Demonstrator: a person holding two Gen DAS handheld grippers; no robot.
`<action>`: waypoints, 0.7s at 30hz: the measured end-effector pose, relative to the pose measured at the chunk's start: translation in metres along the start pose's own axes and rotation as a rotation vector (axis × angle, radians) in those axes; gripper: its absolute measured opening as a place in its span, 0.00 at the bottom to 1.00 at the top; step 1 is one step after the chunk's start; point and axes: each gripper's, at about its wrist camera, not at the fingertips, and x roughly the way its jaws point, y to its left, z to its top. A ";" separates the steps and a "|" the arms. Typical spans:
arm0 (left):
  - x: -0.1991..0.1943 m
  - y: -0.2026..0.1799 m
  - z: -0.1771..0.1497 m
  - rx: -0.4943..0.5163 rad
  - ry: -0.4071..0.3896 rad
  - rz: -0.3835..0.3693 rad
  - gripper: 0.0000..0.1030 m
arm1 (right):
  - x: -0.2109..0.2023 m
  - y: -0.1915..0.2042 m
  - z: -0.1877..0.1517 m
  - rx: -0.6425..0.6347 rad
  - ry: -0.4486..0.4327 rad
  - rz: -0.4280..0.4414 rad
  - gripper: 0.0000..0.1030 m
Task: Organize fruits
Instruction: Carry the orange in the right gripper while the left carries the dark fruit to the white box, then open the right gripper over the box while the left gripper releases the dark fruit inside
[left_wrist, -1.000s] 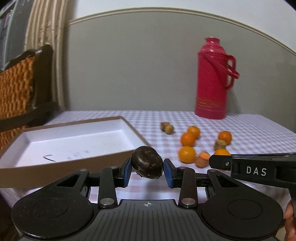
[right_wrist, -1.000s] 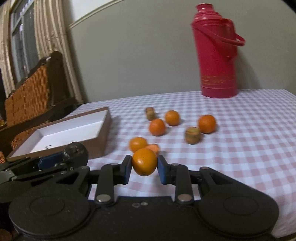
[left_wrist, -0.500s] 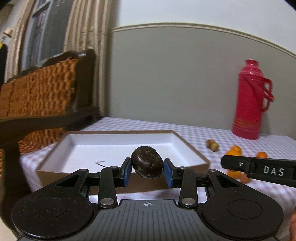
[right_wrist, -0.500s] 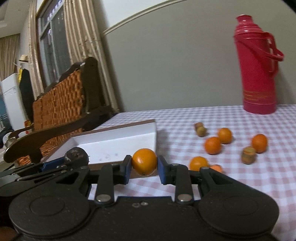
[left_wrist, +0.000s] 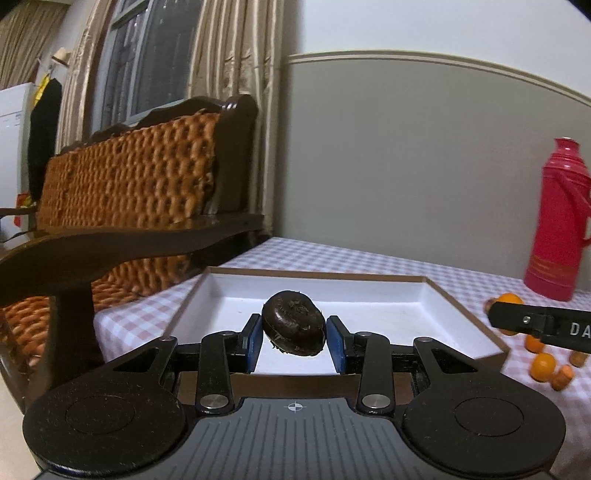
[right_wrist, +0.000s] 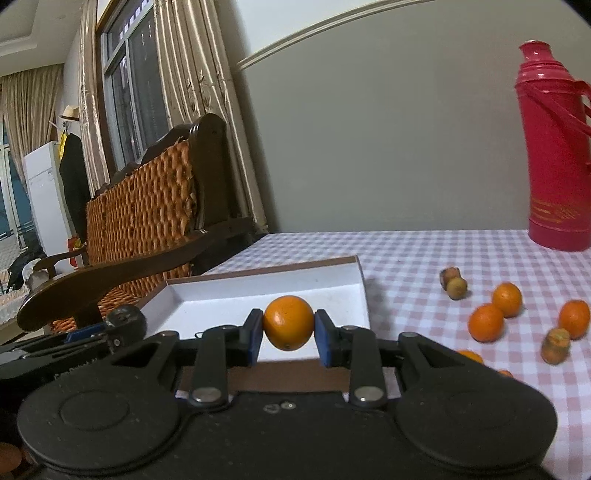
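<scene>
Checked cloth (right_wrist: 406, 258) bears shallow white cardboard tray (left_wrist: 369, 291), round oranges (right_wrist: 485, 322).

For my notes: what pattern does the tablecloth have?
The tablecloth has pink and white checks, clearest in the right wrist view.

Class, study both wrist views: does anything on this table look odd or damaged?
Yes: the dark fruit clamped in the left gripper looks blackened, unlike the bright orange in the right gripper. The white box holds no fruit.
</scene>
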 end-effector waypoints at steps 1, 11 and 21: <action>0.006 0.002 0.001 -0.001 0.003 0.009 0.36 | 0.004 0.000 0.001 -0.004 0.000 -0.002 0.21; 0.049 0.014 0.004 -0.032 0.075 0.077 0.37 | 0.051 -0.006 0.004 -0.023 0.059 -0.041 0.21; 0.064 0.017 0.001 -0.072 0.150 0.121 0.84 | 0.050 -0.009 0.004 0.007 -0.016 -0.070 0.79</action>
